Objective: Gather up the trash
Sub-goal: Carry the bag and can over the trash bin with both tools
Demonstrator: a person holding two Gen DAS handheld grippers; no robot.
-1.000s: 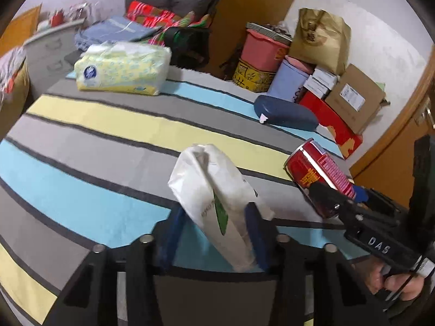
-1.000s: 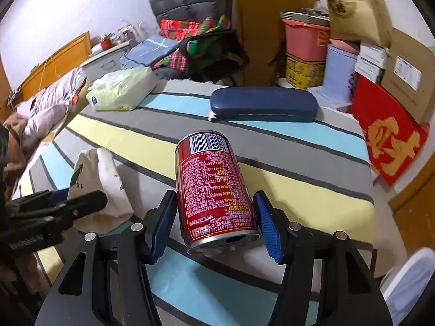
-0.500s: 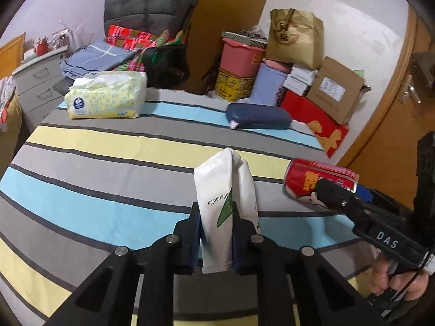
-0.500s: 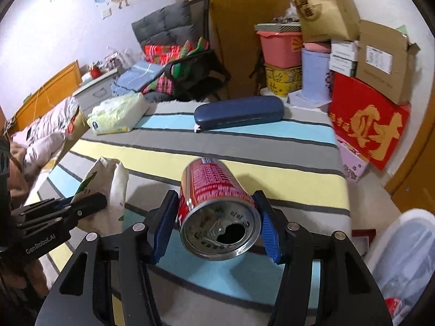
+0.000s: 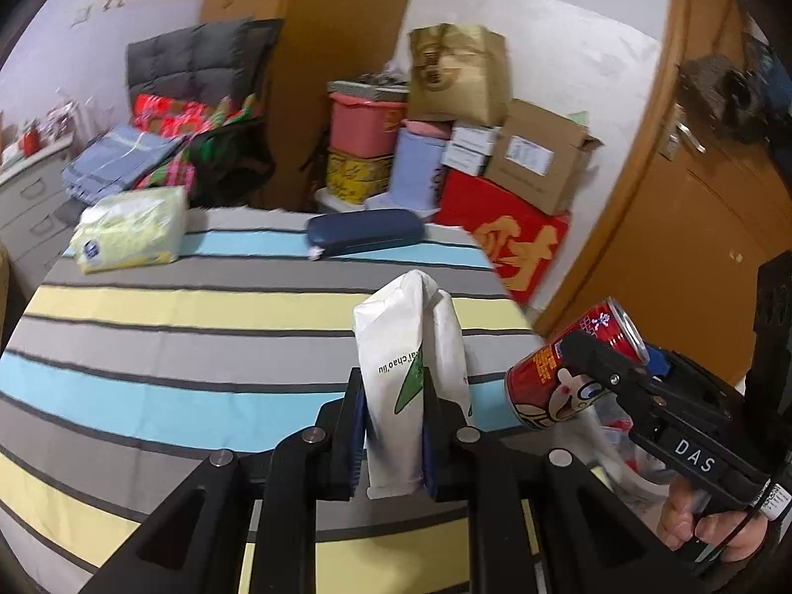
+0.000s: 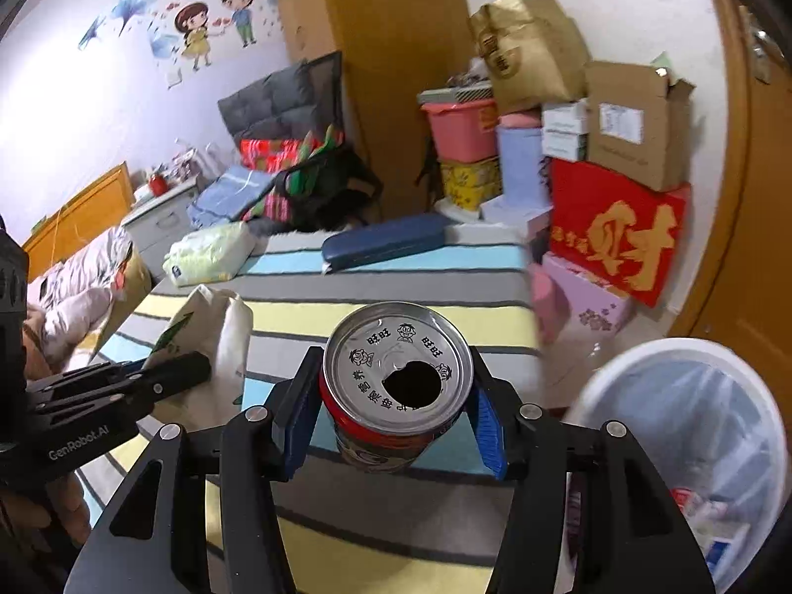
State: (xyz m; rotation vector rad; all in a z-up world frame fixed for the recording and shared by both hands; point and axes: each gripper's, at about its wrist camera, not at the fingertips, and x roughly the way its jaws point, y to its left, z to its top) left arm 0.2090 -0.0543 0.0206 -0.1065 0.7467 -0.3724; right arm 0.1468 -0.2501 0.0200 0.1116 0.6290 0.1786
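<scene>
Can [image 6: 396, 386] tipped lid-first, bag [image 5: 411, 376] lifted — seemingly

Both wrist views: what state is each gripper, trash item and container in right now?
left gripper: shut on white bag
white bag: upright, pinched, lifted
right gripper: shut on red can
red can: opened, held
trash bin: lined, open, some trash inside
blue case: closed, on table

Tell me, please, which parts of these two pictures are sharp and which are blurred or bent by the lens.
Left wrist view: the white bag in the left hand-held gripper is sharp, the tissue pack and boxes are smeared, and the striped cloth bulges. Right wrist view: the red can in the right hand-held gripper is crisp, the white bin blurred, and the corners are black.
</scene>
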